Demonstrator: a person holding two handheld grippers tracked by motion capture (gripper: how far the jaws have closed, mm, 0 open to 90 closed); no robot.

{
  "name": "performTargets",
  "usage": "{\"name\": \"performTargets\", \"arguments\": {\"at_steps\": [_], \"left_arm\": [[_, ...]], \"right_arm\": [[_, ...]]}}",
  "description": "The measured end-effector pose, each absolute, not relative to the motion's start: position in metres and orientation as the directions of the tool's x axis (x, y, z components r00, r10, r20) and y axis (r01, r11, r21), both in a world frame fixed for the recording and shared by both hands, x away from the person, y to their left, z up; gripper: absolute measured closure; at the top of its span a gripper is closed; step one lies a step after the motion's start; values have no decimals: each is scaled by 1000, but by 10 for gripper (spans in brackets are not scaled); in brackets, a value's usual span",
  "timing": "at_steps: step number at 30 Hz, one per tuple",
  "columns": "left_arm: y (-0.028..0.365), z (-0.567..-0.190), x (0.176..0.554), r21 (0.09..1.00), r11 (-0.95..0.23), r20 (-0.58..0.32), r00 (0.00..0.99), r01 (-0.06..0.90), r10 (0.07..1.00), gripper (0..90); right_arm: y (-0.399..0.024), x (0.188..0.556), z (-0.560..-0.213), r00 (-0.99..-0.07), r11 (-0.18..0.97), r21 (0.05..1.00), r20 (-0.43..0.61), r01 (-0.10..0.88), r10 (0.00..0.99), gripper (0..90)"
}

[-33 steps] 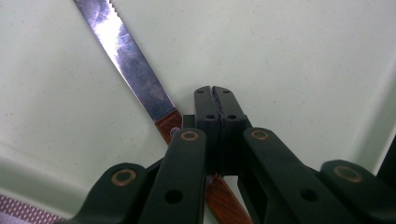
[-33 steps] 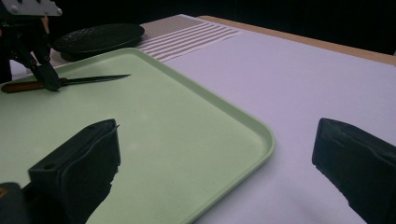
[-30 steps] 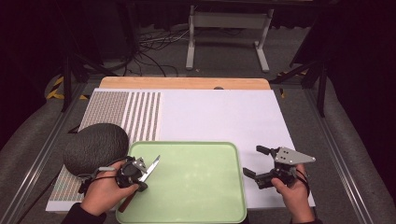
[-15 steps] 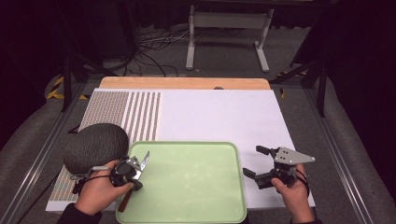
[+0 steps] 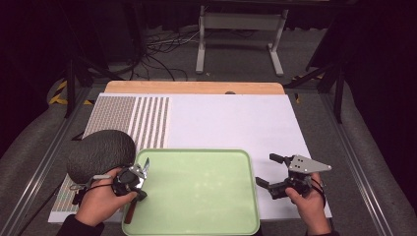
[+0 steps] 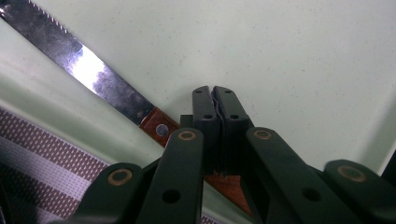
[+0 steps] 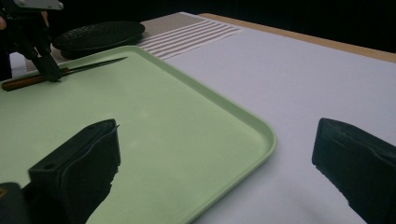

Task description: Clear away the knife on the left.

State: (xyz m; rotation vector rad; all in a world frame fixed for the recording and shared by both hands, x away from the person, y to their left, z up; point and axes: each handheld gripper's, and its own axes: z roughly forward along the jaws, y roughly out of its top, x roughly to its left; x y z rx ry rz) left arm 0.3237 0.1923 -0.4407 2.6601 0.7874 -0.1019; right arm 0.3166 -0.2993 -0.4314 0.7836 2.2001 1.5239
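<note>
A pale green rectangular plastic tray (image 5: 196, 191) is seen in the high view at the near edge of a white table mat (image 5: 231, 123), whose left part is printed with brown dotted stripes; a dark grey rounded textured object (image 5: 101, 155) rests on that striped part, at about ten o'clock from the tray's left edge and just beside it; a steel knife with a serrated blade and a riveted brown wooden handle (image 5: 137, 189) is laid along the tray's left rim, blade tip toward twelve o'clock and handle end toward six o'clock, hanging past the near rim; the left gripper (image 5: 134, 181) is held in the person's left hand (image 5: 98, 201) over the handle, and in the left gripper view its jaws are seen pressed together on the knife's handle (image 6: 161, 128), just behind the blade, which runs off toward ten o'clock over the tray floor; the right gripper (image 5: 269, 172) is held in the person's right hand (image 5: 310, 201) at three o'clock from the tray, over the white mat; its jaws are spread wide apart with nothing between them, and in the right gripper view the tray's near right corner (image 7: 261, 135) is framed between them, with the knife (image 7: 65, 72) far off at ten o'clock.
</note>
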Motion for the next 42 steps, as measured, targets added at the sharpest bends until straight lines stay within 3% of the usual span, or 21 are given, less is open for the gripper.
{"name": "performTargets", "arguments": {"at_steps": [23, 30, 33, 42], "left_arm": [[199, -439, 324, 311, -774, -177, 833, 552, 524, 867], [199, -433, 323, 338, -766, -185, 837, 546, 515, 811], [199, -430, 322, 350, -760, -184, 836, 548, 517, 762], [201, -418, 318, 427, -730, -155, 838, 534, 523, 373]], "right_arm": [[-299, 317, -432, -787, 272, 931, 26, 243, 616, 17], [-298, 317, -432, -788, 271, 931, 27, 244, 615, 17], [-298, 317, -433, -787, 271, 931, 28, 245, 616, 17], [-298, 317, -433, -786, 269, 931, 30, 247, 617, 17]]}}
